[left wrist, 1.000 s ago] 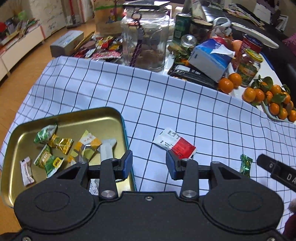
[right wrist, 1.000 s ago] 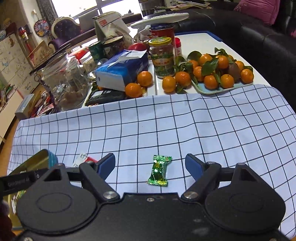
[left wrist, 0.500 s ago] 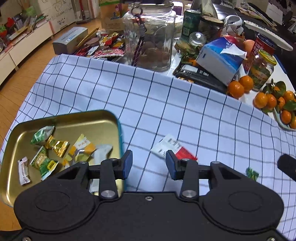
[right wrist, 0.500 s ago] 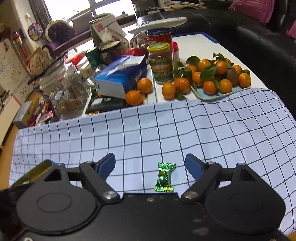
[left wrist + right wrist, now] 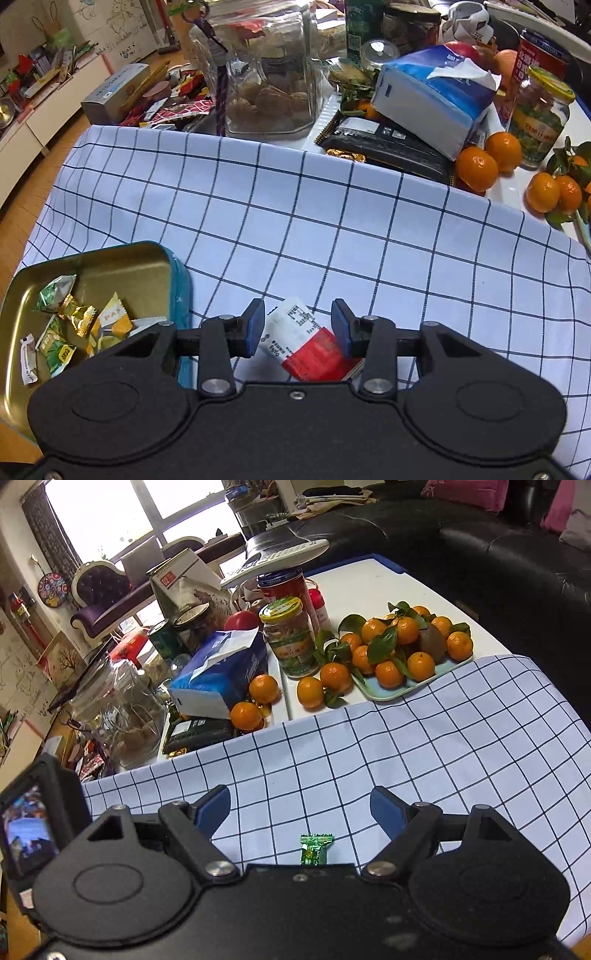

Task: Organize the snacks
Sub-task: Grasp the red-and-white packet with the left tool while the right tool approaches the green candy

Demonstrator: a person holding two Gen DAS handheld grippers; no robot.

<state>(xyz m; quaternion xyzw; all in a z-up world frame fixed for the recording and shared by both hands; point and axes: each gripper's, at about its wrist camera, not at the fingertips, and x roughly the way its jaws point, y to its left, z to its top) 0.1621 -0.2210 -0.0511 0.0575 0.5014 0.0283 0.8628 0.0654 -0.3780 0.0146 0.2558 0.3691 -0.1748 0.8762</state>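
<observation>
A white and red snack packet [image 5: 303,341] lies flat on the checked cloth [image 5: 332,229]. My left gripper [image 5: 297,328] hangs open right over it, a blue pad on each side, not pressing it. At the left stands a gold tin tray [image 5: 122,266] that holds several wrapped sweets [image 5: 74,317]. In the right wrist view a green wrapped sweet [image 5: 314,849] lies on the cloth below my right gripper [image 5: 301,808], which is wide open and holds nothing. The left gripper's camera body [image 5: 33,823] shows at that view's left edge.
Behind the cloth the table is crowded: a big glass jar [image 5: 266,74], a blue tissue pack [image 5: 432,99], a dark packet [image 5: 388,147], a small jar [image 5: 291,638], loose oranges [image 5: 476,170] and a tray of oranges [image 5: 402,646]. A black sofa [image 5: 498,554] stands behind.
My left gripper has moved right, away from the tin, and come down over the white and red packet. The right gripper has risen and rolled a little; the green sweet sits lower in its view.
</observation>
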